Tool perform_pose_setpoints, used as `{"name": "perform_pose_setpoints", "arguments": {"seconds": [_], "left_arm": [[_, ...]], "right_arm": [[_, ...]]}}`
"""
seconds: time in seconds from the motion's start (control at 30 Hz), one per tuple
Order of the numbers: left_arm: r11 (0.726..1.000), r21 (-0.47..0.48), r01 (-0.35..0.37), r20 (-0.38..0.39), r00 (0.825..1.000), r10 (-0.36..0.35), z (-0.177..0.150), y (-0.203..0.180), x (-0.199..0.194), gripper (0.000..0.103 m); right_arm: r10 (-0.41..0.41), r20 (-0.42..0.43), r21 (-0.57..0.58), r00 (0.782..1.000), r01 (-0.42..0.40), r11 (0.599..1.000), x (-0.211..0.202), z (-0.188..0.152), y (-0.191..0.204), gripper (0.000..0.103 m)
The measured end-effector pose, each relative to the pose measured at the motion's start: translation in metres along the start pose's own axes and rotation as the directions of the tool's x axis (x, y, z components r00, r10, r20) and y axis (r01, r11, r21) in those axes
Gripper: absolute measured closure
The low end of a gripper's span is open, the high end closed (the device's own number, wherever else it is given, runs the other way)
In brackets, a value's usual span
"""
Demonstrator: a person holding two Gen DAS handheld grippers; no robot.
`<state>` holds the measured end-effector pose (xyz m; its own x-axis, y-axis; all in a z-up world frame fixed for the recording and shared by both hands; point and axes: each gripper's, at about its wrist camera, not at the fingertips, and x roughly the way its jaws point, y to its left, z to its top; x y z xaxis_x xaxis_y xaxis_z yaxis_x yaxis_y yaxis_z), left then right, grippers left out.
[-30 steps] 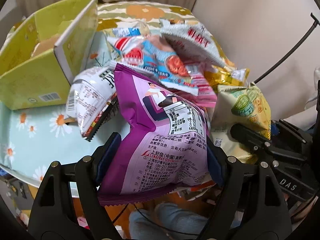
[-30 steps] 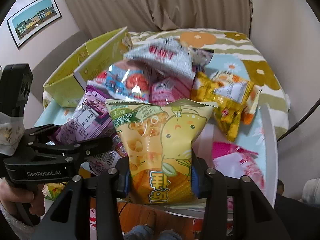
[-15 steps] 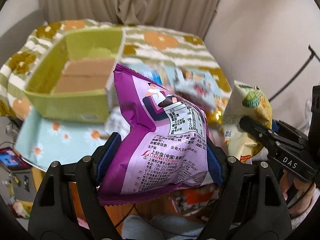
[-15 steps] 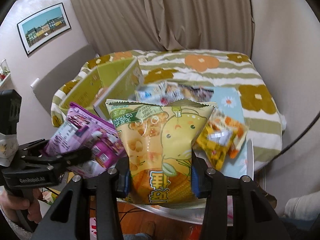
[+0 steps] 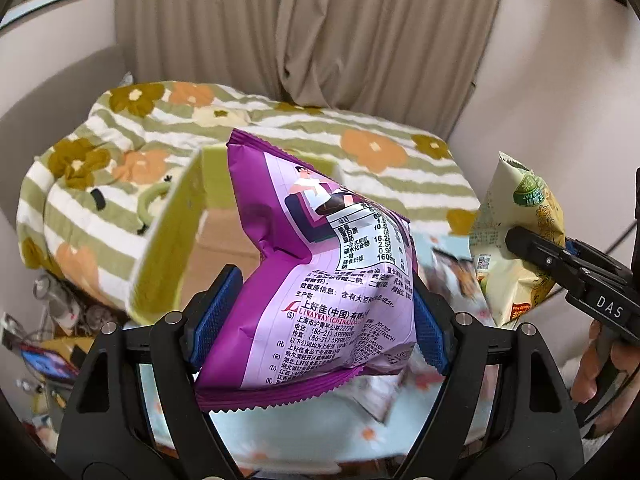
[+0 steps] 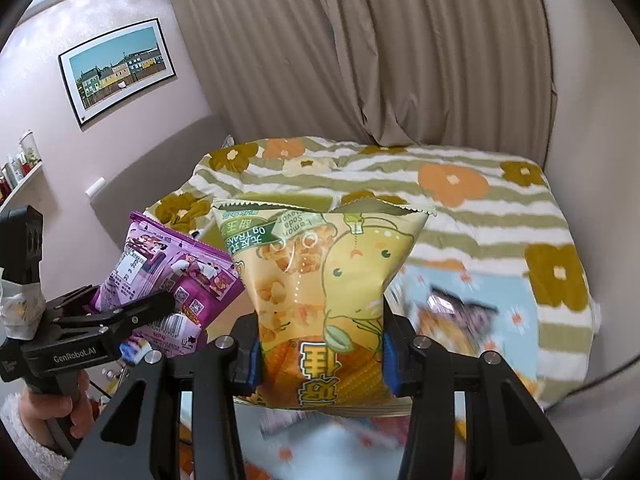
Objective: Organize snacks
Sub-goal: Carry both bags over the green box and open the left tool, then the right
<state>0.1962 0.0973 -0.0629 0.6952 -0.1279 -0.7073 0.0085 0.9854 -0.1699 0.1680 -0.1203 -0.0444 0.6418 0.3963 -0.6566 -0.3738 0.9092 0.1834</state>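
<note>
My left gripper (image 5: 316, 320) is shut on a puffy purple snack bag (image 5: 320, 280), its blue pads pressing both sides; the bag hangs in the air above the table. Behind it lies an open green cardboard box (image 5: 172, 240) with a brown floor. My right gripper (image 6: 322, 356) is shut on a yellow corn-snack bag (image 6: 324, 292), also lifted. From the left wrist the yellow bag (image 5: 516, 240) shows at the right edge. The right wrist view has the purple bag (image 6: 168, 272) at its left, in the left gripper (image 6: 132, 312).
A floral light-blue tablecloth (image 5: 304, 432) covers the table below, with blurred snack packets (image 6: 452, 308) lying on it. A striped flowered blanket (image 6: 460, 184) covers the bed behind. Curtains and walls rise beyond. Clutter sits on the floor at the lower left (image 5: 48, 312).
Both grippers have risen with their bags and drawn back from the snack pile. The pile has dropped low in view, and the green box now sits behind the purple bag.
</note>
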Motion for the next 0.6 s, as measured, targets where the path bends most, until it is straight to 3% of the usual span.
{"name": "perform_pose_setpoints", "arguments": {"seconds": [0.33,0.6], "left_arm": [[0.999,0.02,-0.027,-0.084,0.996,0.028,0.078,0.082,0.106,0.025],[0.998,0.067,-0.019,-0.195,0.98,0.032,0.087,0.115,0.195,0.025]], "right_arm": [[-0.008,-0.091,0.032,0.996,0.011,0.999,0.119,0.073,0.044,0.061],[-0.048,-0.216,0.099,0.975,0.071,0.993,0.207,0.081,0.04,0.061]]}}
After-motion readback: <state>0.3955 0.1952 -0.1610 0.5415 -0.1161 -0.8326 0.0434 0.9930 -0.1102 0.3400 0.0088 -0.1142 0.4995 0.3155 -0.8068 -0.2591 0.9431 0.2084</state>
